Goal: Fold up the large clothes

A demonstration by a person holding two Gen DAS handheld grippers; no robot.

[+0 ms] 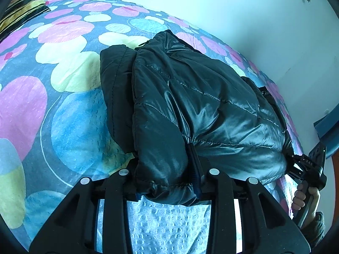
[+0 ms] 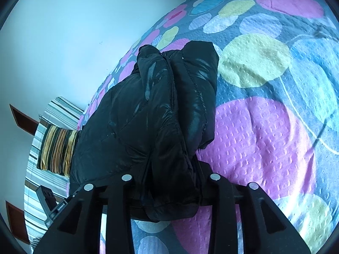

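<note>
dotted bedspread (image 1: 70, 110); both tongs (image 1: 169, 182) (image 2: 171, 186) clamp black jacket (image 1: 190, 110); hand (image 1: 305, 199) only in left view.

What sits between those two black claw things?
The black puffer jacket spans between them: the left gripper and right gripper each pinch an end, per the left wrist view.

Jacket (image 1: 190, 105) on bedspread (image 1: 63, 105)

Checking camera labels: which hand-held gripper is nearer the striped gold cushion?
Left. The cushion lies at the jacket's end held by the left hand-held gripper; the right hand-held gripper grips the opposite end.
</note>
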